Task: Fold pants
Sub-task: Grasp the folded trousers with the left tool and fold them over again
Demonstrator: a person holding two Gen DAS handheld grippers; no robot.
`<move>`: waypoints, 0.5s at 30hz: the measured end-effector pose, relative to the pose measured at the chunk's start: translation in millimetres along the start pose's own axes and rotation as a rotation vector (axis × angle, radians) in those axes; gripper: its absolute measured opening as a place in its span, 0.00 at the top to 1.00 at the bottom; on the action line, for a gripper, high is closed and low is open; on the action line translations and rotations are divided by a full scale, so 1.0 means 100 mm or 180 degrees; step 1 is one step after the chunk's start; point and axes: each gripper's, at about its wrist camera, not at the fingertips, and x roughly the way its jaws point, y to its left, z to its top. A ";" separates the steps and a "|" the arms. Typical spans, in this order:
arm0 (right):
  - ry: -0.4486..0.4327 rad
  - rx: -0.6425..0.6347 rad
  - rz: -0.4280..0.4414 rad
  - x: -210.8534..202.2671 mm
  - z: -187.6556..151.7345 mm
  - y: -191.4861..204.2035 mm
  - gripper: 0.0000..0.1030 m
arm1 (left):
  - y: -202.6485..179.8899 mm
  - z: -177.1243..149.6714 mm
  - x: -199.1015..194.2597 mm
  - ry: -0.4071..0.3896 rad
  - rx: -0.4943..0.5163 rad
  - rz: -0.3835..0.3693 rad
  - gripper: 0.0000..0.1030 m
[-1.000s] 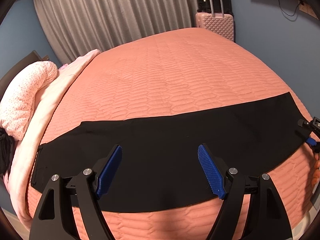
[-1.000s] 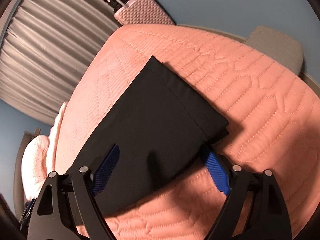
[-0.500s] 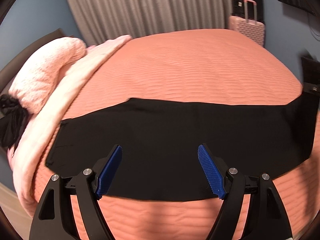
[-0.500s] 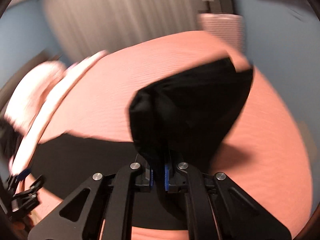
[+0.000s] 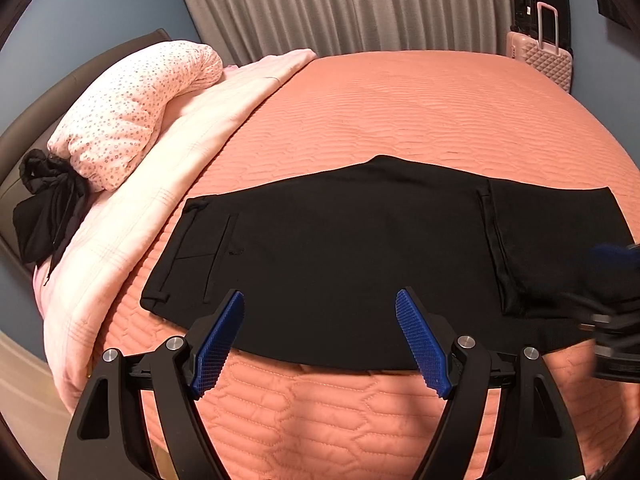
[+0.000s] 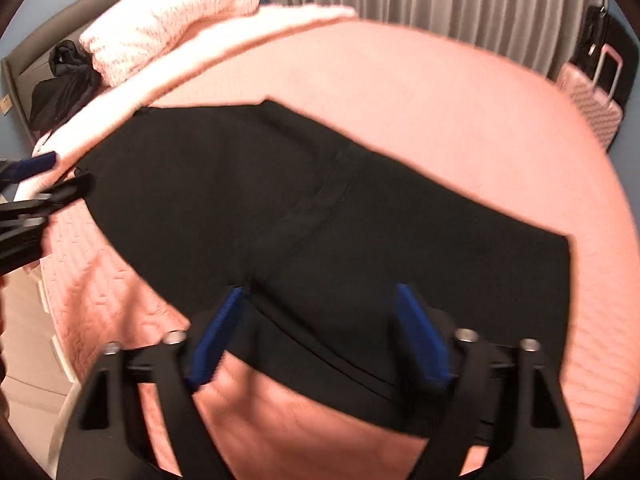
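The black pants [image 5: 360, 256] lie flat across the salmon quilted bed, waistband and pocket at the left, the leg end folded back over the right part [image 5: 560, 248]. My left gripper [image 5: 320, 320] is open and empty, just above the pants' near edge. My right gripper [image 6: 320, 316] is open and empty over the folded end [image 6: 400, 248]; that view is blurred. The right gripper also shows blurred at the right edge of the left wrist view [image 5: 612, 304].
A pink dotted pillow [image 5: 132, 104], a pale pink blanket [image 5: 168, 184] and a dark garment [image 5: 48, 200] lie at the bed's left. A pink suitcase [image 5: 544, 56] and grey curtains [image 5: 360, 4] stand behind. The bed's near edge [image 5: 320, 432] is below my fingers.
My right gripper shut on the leg end, carried it leftward over the pants, then opened and let it go. The left gripper stayed open and swung left toward the waistband.
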 end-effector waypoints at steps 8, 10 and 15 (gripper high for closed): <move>0.0409 0.0704 0.0267 0.49 0.21 -0.31 0.68 | -0.04 0.03 0.08 0.0081 -0.0171 -0.0148 0.26; 0.0480 0.0523 0.0181 0.58 0.22 -0.10 0.69 | -0.06 0.04 0.07 0.0094 -0.0129 -0.0169 0.26; 0.0481 0.0210 0.0012 0.75 0.22 0.24 0.69 | -0.07 0.02 0.16 0.0196 -0.0068 -0.0204 0.26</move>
